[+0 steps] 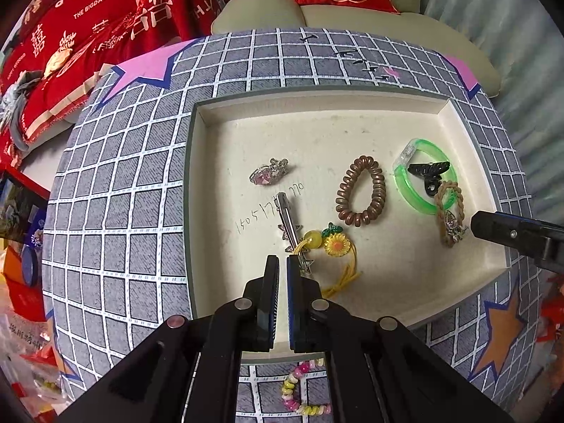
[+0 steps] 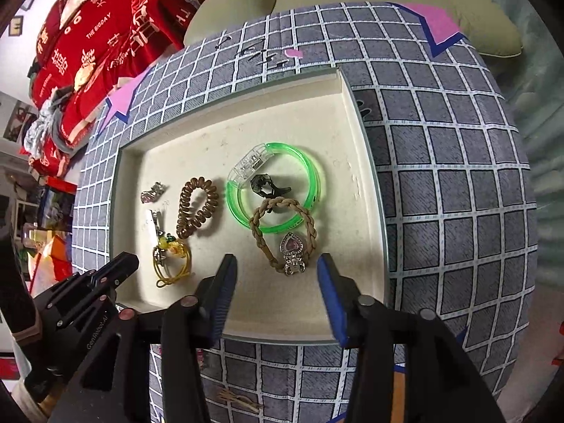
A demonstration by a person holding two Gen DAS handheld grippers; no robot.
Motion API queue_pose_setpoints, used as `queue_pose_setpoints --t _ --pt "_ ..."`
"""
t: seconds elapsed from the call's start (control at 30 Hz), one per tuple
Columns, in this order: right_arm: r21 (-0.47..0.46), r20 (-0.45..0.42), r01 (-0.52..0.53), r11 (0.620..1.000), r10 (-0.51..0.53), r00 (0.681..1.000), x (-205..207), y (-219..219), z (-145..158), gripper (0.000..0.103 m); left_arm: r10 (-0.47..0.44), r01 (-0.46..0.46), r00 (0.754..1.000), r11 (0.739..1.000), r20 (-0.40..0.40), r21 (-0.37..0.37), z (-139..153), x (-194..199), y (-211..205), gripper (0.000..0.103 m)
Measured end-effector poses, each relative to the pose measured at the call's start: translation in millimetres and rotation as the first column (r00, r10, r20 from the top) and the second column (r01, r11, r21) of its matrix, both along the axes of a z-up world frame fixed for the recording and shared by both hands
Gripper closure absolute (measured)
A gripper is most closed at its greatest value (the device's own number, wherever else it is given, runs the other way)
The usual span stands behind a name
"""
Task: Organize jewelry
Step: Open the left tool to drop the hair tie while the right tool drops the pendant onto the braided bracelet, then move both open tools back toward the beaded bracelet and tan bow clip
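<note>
A cream tray [image 1: 192,176] [image 2: 357,130] on the checked tablecloth holds the jewelry. In the left wrist view my left gripper [image 1: 283,261] is shut and empty, its tips beside a silver hair clip [image 1: 287,218] and a sunflower elastic [image 1: 336,245]. A pink gem brooch [image 1: 269,172] and a brown spiral tie [image 1: 343,190] lie farther in. My right gripper [image 2: 276,264] hangs open over the tray. Just ahead of its fingers, untouched, lies a braided tie [image 2: 255,225] with a heart charm [image 2: 290,246]. The tie overlaps a green bangle [image 2: 313,176], which rings a black claw clip [image 2: 266,183].
A pastel bead bracelet [image 1: 303,391] lies on the tablecloth [image 1: 116,211] in front of the tray. A small gold piece [image 2: 239,400] also lies on the cloth near the front edge. Red cushions [image 1: 105,17] and a pale sofa sit behind the table.
</note>
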State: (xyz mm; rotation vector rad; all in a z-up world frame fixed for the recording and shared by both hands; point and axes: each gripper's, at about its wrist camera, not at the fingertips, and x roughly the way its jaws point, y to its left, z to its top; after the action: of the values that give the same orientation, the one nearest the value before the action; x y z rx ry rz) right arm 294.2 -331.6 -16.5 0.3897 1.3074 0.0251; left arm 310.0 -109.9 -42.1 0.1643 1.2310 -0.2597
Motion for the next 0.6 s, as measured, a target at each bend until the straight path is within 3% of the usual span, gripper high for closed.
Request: queue_pose_setpoints --t 0.03,0.07,0.1,0.13,0.23,0.3,0.6 --pt "0.000 0.002 0.002 1.000 -0.002 1.000 -1.2 -0.1 1.6 0.049 0.002 -0.002 1.000 1.000 0.002 0.000 0.8 -0.5 0.4 0.089" --pt "0.001 0.003 0.004 1.000 -0.004 1.000 -2.4 -0.2 2.8 0.049 0.005 -0.005 1.000 1.000 0.004 -0.001 1.8 -1.0 1.0 0.081" --pt "0.004 0.002 0.008 1.000 -0.008 1.000 -3.8 -0.3 4.0 0.049 0.008 -0.008 1.000 1.000 0.005 -0.002 3.0 -2.0 1.9 0.057" --pt "0.008 0.001 0.012 1.000 -0.012 1.000 -5.2 -0.3 5.1 0.049 0.013 -0.013 1.000 1.000 0.004 -0.003 4.4 -3.2 3.1 0.000" --pt "0.016 0.002 0.021 1.000 -0.021 1.000 -9.5 -0.7 8.5 0.047 0.028 -0.027 0.999 1.000 0.036 -0.009 12.5 -6.0 6.6 0.000" --pt "0.027 0.005 0.028 0.999 -0.028 1.000 -13.9 -0.7 11.0 0.028 0.028 -0.028 0.999 1.000 0.040 -0.012 16.2 -7.6 8.6 0.000" --pt "0.081 0.007 0.027 0.996 -0.028 1.000 -38.7 7.9 19.0 0.020 0.015 -0.015 0.996 1.000 0.091 0.005 40.4 -42.1 21.1 0.000"
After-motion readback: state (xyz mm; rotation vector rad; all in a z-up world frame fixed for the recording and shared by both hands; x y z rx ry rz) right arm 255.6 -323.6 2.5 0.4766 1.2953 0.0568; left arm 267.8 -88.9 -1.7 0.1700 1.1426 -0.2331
